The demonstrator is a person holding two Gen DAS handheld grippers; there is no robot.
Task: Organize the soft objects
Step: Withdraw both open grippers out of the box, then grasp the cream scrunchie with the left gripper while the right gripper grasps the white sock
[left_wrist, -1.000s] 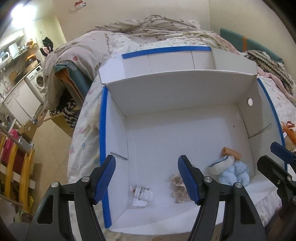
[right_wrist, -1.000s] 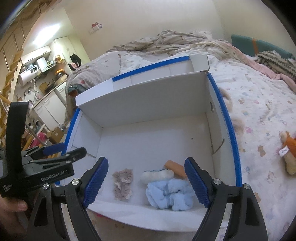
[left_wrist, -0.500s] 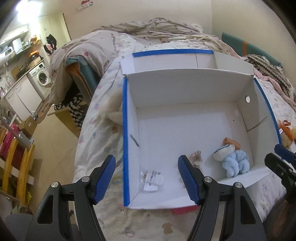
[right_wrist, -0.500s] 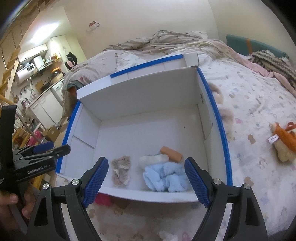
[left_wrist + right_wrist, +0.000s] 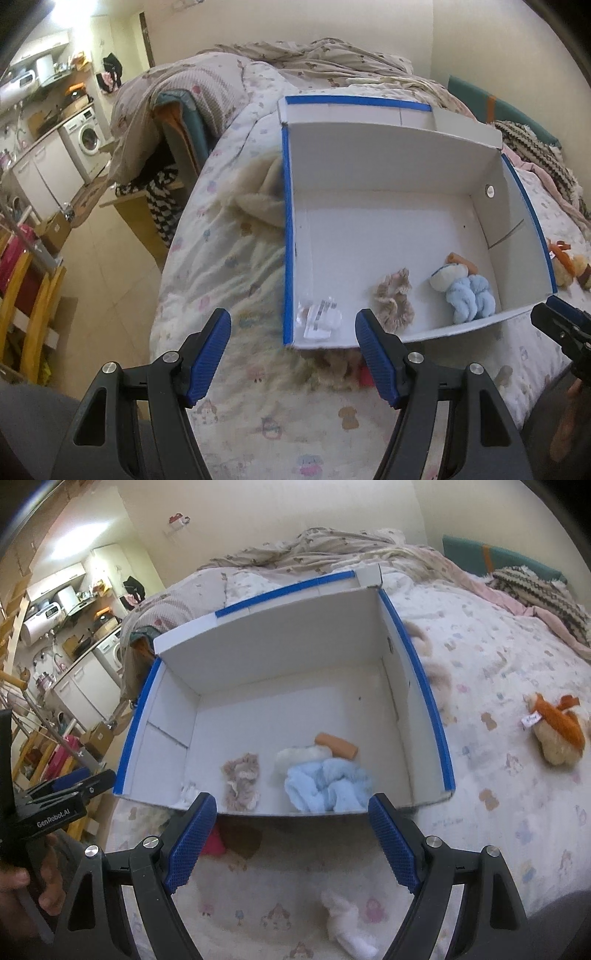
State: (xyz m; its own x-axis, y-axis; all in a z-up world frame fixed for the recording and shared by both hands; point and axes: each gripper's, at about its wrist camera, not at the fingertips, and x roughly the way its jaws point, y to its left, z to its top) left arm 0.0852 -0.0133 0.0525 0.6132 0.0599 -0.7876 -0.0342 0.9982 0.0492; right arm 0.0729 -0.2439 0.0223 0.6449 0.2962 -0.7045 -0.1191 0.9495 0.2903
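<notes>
A white cardboard box with blue tape edges [image 5: 369, 162] [image 5: 280, 653] sits on the bed. Inside lie a light-blue plush [image 5: 471, 297] [image 5: 328, 782], a beige scrunchie-like plush [image 5: 393, 301] [image 5: 242, 775] and a small white tagged item [image 5: 319, 319]. My left gripper [image 5: 293, 354] is open and empty, in front of the box's near left corner. My right gripper [image 5: 291, 843] is open and empty, in front of the box's near wall. A white plush [image 5: 347, 926] lies on the bed below the right gripper. An orange and tan plush [image 5: 557, 731] [image 5: 567, 266] lies right of the box.
A tan furry plush [image 5: 258, 195] lies against the box's left wall, another [image 5: 432, 664] against its right wall. Pink and brown soft items [image 5: 229, 840] [image 5: 343, 367] peek from under the box's near edge. The bed edge drops to the floor at left [image 5: 110, 266]. Crumpled blankets [image 5: 332, 546] lie behind.
Both grippers have pulled back from over the box toward the bed's near side, so the box looks smaller and farther. Both stay open and empty.
</notes>
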